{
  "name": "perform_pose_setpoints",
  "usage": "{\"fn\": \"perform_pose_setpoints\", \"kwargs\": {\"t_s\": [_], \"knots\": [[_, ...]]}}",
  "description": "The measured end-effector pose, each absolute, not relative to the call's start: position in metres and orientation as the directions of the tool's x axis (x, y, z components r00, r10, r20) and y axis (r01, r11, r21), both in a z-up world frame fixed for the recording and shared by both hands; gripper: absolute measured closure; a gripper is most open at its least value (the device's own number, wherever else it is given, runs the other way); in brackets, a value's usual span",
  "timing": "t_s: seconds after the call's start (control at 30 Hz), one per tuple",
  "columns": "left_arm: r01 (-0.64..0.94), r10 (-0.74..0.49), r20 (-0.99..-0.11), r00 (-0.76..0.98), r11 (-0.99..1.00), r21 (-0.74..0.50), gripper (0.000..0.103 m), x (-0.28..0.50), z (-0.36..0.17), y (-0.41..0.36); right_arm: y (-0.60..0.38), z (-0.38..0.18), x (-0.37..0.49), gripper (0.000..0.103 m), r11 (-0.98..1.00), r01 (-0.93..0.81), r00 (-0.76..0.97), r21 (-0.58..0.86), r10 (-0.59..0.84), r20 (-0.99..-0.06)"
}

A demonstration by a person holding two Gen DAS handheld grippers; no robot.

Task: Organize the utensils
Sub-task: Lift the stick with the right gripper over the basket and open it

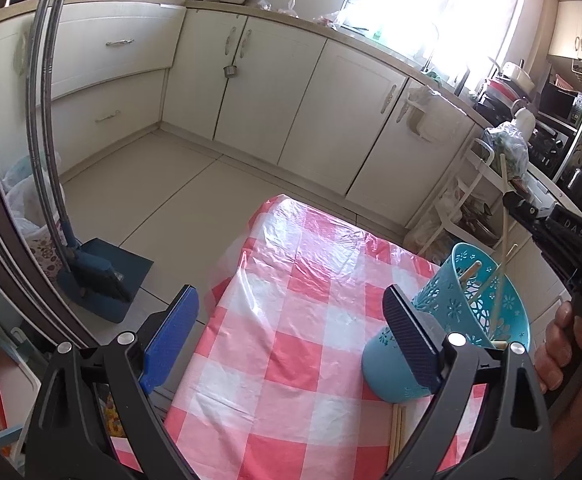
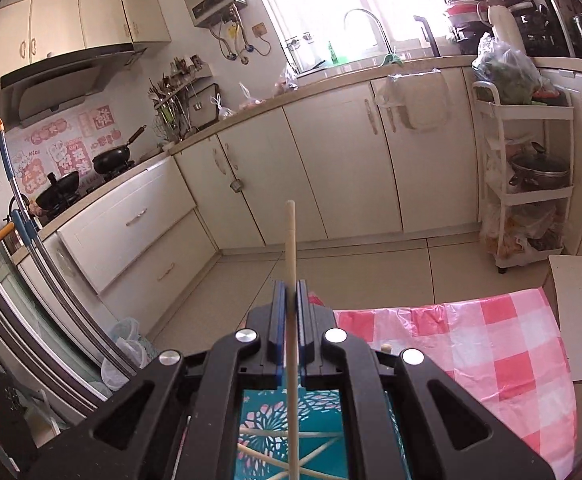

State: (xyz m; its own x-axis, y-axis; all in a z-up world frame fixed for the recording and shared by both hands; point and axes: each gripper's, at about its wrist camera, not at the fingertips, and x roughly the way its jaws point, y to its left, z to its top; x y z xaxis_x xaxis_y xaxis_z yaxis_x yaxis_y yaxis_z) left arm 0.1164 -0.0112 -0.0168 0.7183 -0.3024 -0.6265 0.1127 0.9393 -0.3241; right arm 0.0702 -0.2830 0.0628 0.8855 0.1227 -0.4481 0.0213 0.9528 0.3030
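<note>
My right gripper [image 2: 290,304] is clamped tight on a single chopstick [image 2: 290,240], which stands upright through the centre of the right wrist frame, its tip rising above my blue pads [image 2: 278,312] and its lower length running down between the arms. Directly below, at the bottom centre, the teal holder [image 2: 323,412] sits with its cut-out flower wall showing, several more chopsticks [image 2: 275,434] crossing inside it.

My left gripper [image 1: 291,332] is spread wide with nothing between its pads. Its right-hand pad [image 1: 409,344] lies against or just in front of the holder [image 1: 487,292] at the lower right of the left wrist frame; I cannot tell whether they touch. The holder is tilted there, mouth toward the upper right, with the held chopstick [image 1: 505,200] entering it from above.

A few loose chopsticks [image 1: 399,432] lie on the checked tablecloth [image 1: 291,320] just below the holder. The cloth stretches bare toward its far edge at mid-frame; beyond it lie open floor [image 1: 171,176] and the cabinets [image 1: 291,92].
</note>
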Motion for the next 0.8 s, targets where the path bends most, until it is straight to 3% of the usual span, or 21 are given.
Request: {"fn": "perform_pose_setpoints", "kwargs": {"t_s": [0.17, 0.3, 0.43, 0.67, 0.8], "knots": [[0.113, -0.297, -0.632, 0.716, 0.942, -0.315, 0.014, 0.116, -0.019, -0.013, -0.28, 0.051, 0.07, 0.097, 0.961, 0.016, 0.857, 0.275, 0.129, -0.499], [0.104, -0.291, -0.632, 0.718, 0.943, -0.317, 0.014, 0.116, -0.019, -0.01, -0.273, 0.058, 0.056, 0.091, 0.97, -0.017, 0.86, 0.244, 0.138, -0.491], [0.103, -0.286, -0.63, 0.722, 0.945, -0.311, 0.013, 0.115, -0.019, -0.009, -0.266, 0.088, 0.026, 0.081, 0.974, -0.057, 0.896, 0.219, 0.147, -0.418], [0.098, -0.276, -0.626, 0.729, 0.948, -0.303, 0.013, 0.113, -0.017, -0.006, -0.255, 0.128, -0.05, 0.055, 0.984, -0.088, 0.955, 0.158, 0.129, -0.267], [0.103, -0.266, -0.62, 0.738, 0.953, -0.287, 0.013, 0.11, -0.015, -0.007, -0.254, 0.117, -0.083, 0.053, 0.986, -0.069, 0.956, 0.153, 0.109, -0.274]]}}
